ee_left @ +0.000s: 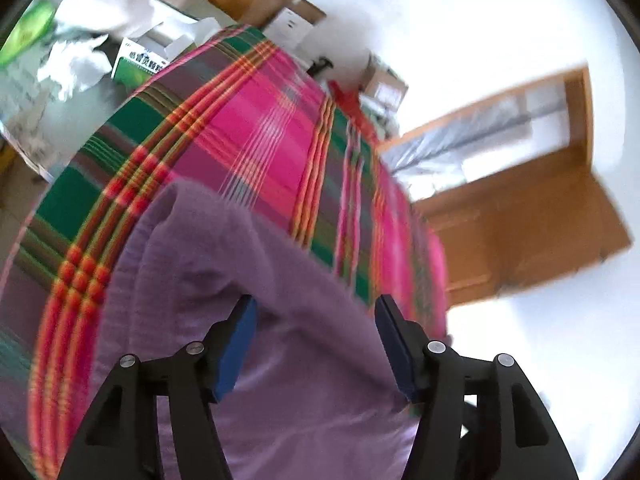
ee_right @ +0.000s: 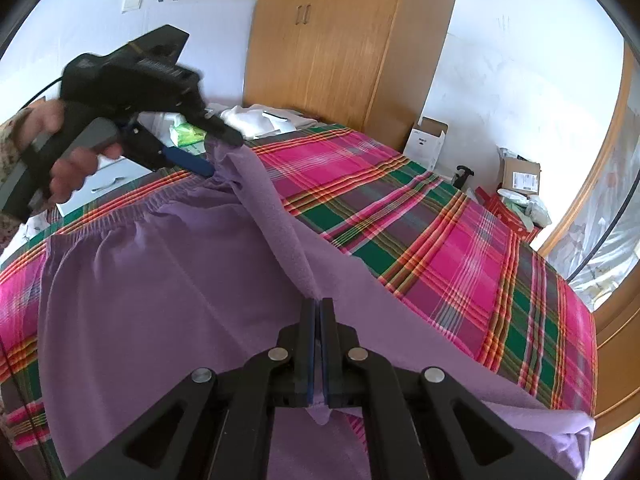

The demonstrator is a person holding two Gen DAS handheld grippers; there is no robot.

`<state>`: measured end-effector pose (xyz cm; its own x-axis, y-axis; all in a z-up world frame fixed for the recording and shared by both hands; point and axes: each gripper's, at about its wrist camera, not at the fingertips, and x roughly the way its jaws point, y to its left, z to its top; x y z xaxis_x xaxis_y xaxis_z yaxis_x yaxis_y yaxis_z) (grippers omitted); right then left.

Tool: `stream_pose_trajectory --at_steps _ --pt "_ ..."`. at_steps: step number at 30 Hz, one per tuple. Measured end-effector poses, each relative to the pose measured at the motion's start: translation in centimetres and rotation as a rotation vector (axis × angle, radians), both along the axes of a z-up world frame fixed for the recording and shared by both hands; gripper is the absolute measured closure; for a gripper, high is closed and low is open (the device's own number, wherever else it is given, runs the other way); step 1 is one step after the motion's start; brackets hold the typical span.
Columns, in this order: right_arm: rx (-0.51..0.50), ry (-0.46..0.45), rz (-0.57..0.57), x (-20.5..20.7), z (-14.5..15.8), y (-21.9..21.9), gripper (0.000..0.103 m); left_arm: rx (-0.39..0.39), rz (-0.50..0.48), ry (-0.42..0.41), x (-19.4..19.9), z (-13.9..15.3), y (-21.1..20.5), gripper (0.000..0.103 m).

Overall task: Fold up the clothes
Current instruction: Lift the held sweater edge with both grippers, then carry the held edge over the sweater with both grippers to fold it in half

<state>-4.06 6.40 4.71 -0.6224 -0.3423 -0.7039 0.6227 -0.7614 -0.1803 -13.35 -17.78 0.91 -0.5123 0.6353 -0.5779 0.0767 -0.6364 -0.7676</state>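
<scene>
Right now a pair of soft purple fleece trousers (ee_right: 160, 280) with a gathered elastic waistband lies spread across a bed covered in a pink, green and orange plaid sheet (ee_right: 460, 240). The right gripper (ee_right: 318, 320), black with blue pads, is pressed together on a raised fold of the purple cloth, and a small tongue of fabric pokes out beneath its fingers. From this pinch a taut ridge of cloth runs up and away toward the left gripper (ee_right: 212, 156), seen from the right wrist view at the far end of the garment, near the waistband. A hand (ee_right: 60, 152) grips its grey handle.

In the left wrist view the left gripper (ee_left: 316, 332) has its jaws spread wide, with the purple cloth lying between and beneath the blue pads (ee_left: 236, 352); that view is blurred. In the right wrist view its fingertips touch the bunched cloth at the ridge's end.

Beyond the bed stands a tall wooden wardrobe (ee_right: 340, 40) against a white wall. Open white cardboard boxes (ee_right: 428, 140) sit on the floor beside it, and a green-and-white packet (ee_right: 188, 134) lies near folded white cloth (ee_right: 264, 118) at the bed's far edge.
</scene>
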Motion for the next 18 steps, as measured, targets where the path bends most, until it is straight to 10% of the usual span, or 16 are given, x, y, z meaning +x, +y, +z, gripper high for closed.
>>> stream_pose_trajectory --at_steps 9,18 --pt "-0.012 -0.011 0.009 0.2 -0.6 0.2 0.101 0.036 0.171 -0.157 -0.9 -2.2 -0.7 0.045" --pt "-0.021 -0.011 0.005 0.7 -0.9 0.3 0.101 0.02 0.225 -0.139 -0.4 -2.1 -2.0 0.09"
